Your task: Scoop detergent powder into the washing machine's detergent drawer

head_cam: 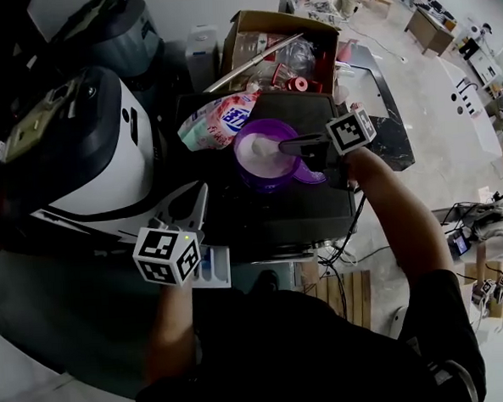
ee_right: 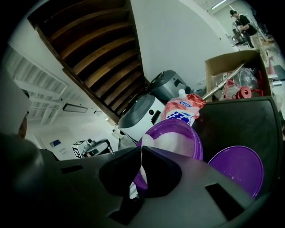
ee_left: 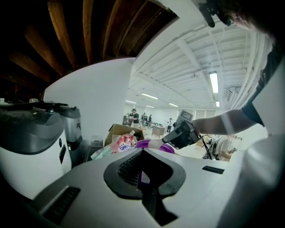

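The scoop (ee_right: pixel 143 168), clamped in the right hand-held gripper (head_cam: pixel 292 144), should be raised level; the left hand-held gripper (ee_left: pixel 142 153) is closed.

black short-sleeved top (head_cam: pixel 329 353). left gripper (ee_left: pixel 142 178) pale grey with black ridged pads, right gripper (ee_right: pixel 140 171) dark grey. each carries a white cube (head_cam: pixel 167 254) (head_cam: pixel 351 130) with black square markers. thin black cable (head_cam: pixel 354 218) off the right one.
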Demonstrator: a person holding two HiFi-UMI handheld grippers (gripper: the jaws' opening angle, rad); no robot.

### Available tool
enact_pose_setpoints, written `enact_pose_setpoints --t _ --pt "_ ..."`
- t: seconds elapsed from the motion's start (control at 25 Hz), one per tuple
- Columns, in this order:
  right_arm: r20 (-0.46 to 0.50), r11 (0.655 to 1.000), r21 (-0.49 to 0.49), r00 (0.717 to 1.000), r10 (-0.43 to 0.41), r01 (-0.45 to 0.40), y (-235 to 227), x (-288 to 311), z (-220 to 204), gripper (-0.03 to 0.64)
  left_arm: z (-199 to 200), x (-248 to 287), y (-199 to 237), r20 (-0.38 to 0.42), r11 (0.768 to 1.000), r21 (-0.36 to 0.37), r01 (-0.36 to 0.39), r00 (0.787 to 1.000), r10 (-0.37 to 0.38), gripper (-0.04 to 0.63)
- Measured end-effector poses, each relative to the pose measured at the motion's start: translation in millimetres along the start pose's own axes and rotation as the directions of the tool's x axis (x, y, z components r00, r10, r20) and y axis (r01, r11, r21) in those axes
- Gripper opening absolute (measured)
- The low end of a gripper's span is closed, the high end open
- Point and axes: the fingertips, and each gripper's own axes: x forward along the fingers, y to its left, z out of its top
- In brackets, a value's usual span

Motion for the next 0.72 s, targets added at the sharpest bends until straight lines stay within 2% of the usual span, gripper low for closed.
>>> enact_pose_setpoints --t 0.16,0.36,0.52,0.72 --pt "0.098 0.998 0.062 0.995 0.023 -0.03 -6 -11 0 0.021 -1 -1 -7 -0.011 0.999 0.014 -0.031 0.999 0.031 0.009" --pt "0.19 0.994 0.037 0.978 0.089 -0.098 -4 -18 5 0.021 1 -13 -12 -0.03 0.996 0.03 -0.089 0.996 0.09 0.008" --pt "0.256 0.988 0.082 0.961 0.109 -0.134 -3 -23 6 0.021 2 -26 -11 -0.041 0.99 0.034 -0.134 0.99 0.135 0.009" --pt "0.307 0.986 0.077 0.945 0.116 -0.146 -6 -29 10 0.021 1 -37 -5 -0.05 0.986 0.029 -0.167 0.985 0.168 0.009"
